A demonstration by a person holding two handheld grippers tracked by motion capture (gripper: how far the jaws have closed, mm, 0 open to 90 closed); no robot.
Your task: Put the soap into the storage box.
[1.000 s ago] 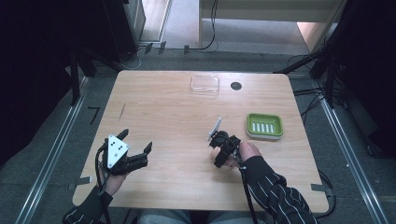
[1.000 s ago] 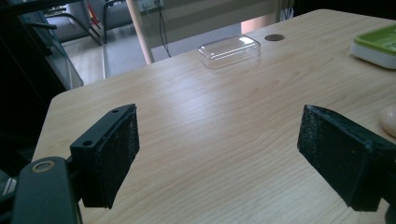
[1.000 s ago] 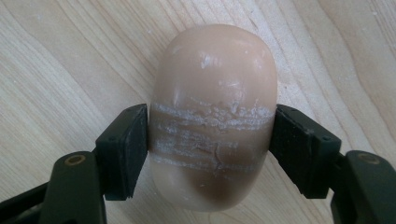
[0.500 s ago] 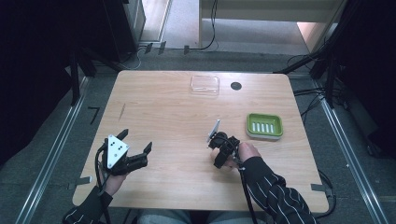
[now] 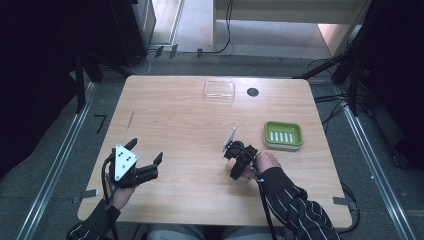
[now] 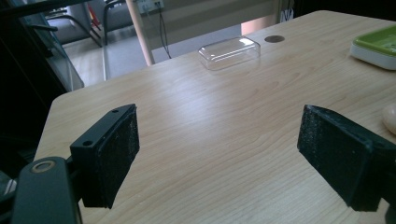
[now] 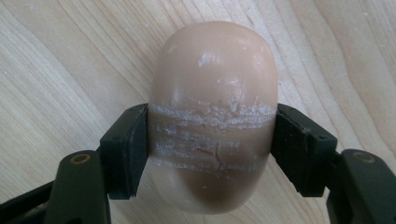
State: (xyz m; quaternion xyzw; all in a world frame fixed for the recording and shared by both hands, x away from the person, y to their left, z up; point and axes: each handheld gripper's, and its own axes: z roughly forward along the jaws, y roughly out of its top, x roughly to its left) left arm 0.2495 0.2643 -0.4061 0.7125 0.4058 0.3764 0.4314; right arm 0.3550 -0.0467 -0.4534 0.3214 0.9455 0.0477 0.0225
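1. The right claw [image 7: 211, 149] is clamped on a beige bar of soap [image 7: 212, 112], one jaw pressed to each long side, the bar scored with pale scuff lines across its middle.
2. Compared with a second ago, the right claw [image 5: 239, 159] has drifted slightly left over the table [image 5: 175, 125]; whether the soap rests on the wood or hangs just above cannot be told.
3. The green soap dish [image 5: 283, 135] sits just right of that hand, empty.
4. The left claw [image 6: 224, 154] gapes wide and empty at the near left, unmoved.
5. A clear plastic lid [image 5: 219, 91] lies at the far edge; judging by the layout, the soap is bound for the dish.
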